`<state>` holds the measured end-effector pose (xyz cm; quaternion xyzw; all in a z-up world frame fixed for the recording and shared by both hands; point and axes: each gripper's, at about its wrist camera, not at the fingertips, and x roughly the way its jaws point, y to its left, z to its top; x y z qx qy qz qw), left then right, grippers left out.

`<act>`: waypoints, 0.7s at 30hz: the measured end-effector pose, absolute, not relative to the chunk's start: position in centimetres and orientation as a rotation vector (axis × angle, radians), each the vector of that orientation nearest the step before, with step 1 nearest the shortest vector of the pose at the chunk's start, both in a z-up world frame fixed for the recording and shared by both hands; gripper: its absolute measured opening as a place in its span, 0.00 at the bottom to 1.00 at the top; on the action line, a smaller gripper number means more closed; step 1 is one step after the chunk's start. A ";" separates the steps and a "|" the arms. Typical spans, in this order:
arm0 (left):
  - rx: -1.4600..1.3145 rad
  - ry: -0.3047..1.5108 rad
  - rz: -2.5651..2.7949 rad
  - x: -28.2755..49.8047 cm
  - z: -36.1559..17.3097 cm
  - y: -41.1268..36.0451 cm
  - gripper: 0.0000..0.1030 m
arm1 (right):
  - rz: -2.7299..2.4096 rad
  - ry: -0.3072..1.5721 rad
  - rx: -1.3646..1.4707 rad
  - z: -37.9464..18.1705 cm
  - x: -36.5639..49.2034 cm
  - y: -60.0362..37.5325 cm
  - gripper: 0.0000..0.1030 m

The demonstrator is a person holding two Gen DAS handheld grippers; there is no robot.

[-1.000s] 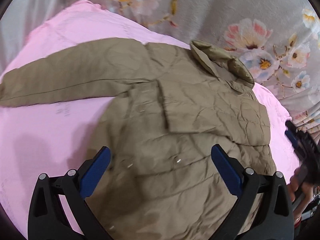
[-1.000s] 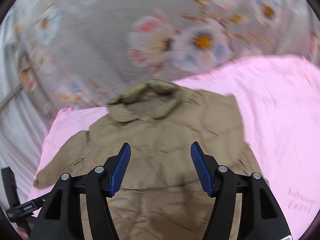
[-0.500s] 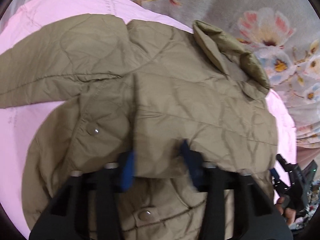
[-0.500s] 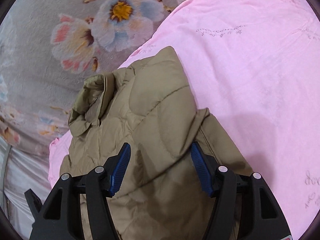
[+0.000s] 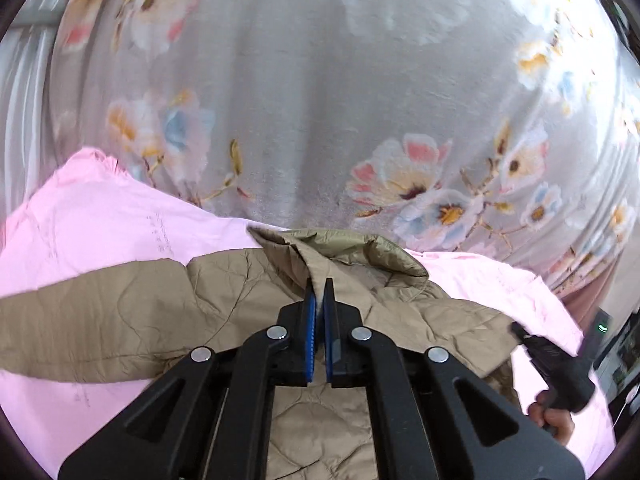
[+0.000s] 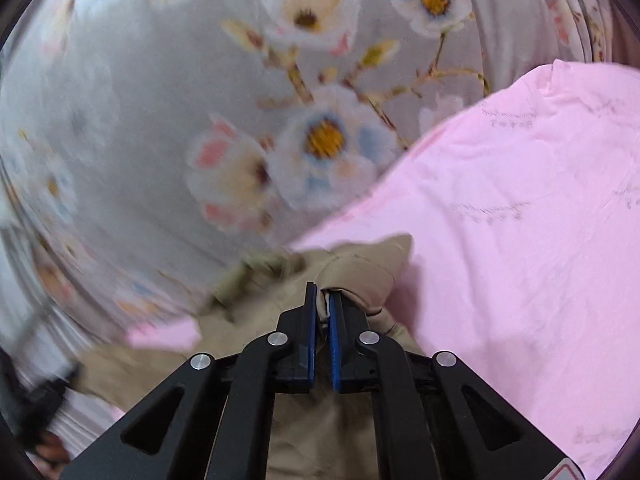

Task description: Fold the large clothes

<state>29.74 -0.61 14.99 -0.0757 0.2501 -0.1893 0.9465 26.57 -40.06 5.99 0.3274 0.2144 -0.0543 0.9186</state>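
We see left claw [image 5: 319,292] angled downward, jaws just closed, pinching fold of quilted khaki jacket [image 5: 132,312] lying on pink sheet [image 5: 100,220]; right claw [image 6: 323,300] likewise tilted down, just clamped on jacket edge

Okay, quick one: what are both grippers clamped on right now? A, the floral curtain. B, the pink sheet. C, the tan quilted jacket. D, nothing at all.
C: the left gripper and the right gripper each have blue pads pinched on a fold of the tan quilted jacket.
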 end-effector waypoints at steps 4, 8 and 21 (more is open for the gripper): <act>-0.047 0.715 -0.276 33.5 7.3 -1.1 0.02 | -0.195 0.693 0.561 1.7 28.8 -39.8 0.05; -0.024 0.846 -0.221 34.9 -0.3 -0.3 0.02 | -0.200 0.786 0.507 -0.8 29.1 -38.9 0.05; -0.061 0.818 -0.245 30.1 -1.5 0.9 0.03 | -0.266 0.820 0.352 -2.0 26.2 -35.9 0.06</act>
